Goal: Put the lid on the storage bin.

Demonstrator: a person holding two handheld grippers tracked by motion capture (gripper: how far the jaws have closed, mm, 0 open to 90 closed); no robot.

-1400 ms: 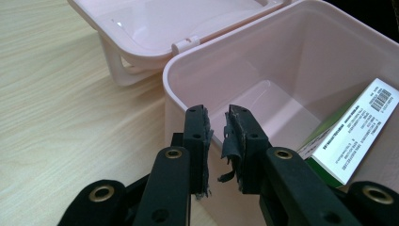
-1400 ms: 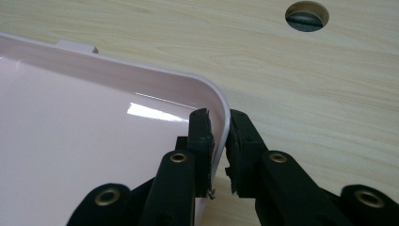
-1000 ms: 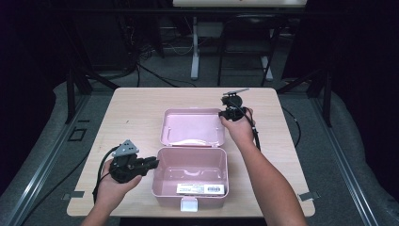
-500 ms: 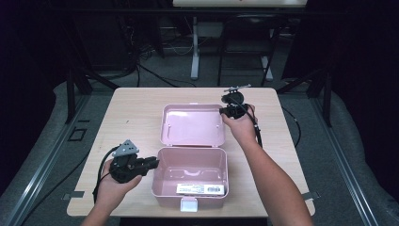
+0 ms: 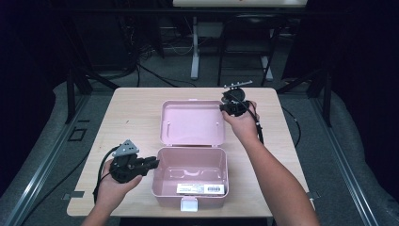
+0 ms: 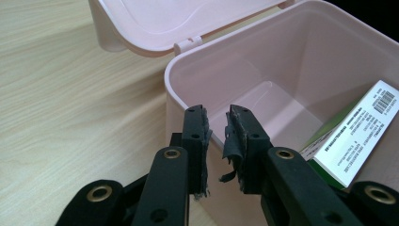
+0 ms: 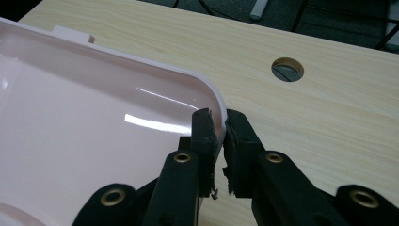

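Right gripper [image 7: 219, 117] pinches glossy pink lid's [image 7: 84, 127] rim.

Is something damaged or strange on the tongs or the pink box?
Yes. The black padding on the left tongs is frayed: a torn strip peels off the inner face of one pad. The right tongs show ragged pad edges too. The pink box looks intact, its lid open.

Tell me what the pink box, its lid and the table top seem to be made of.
Pink box: looks like moulded plastic, smooth with a slight sheen and rounded corners.
Lid: apparently the same pink plastic, glossier; bright highlights streak its inner face.
Table: pale wood-grain surface, matt; probably laminate or veneer over board, though solid wood cannot be ruled out.
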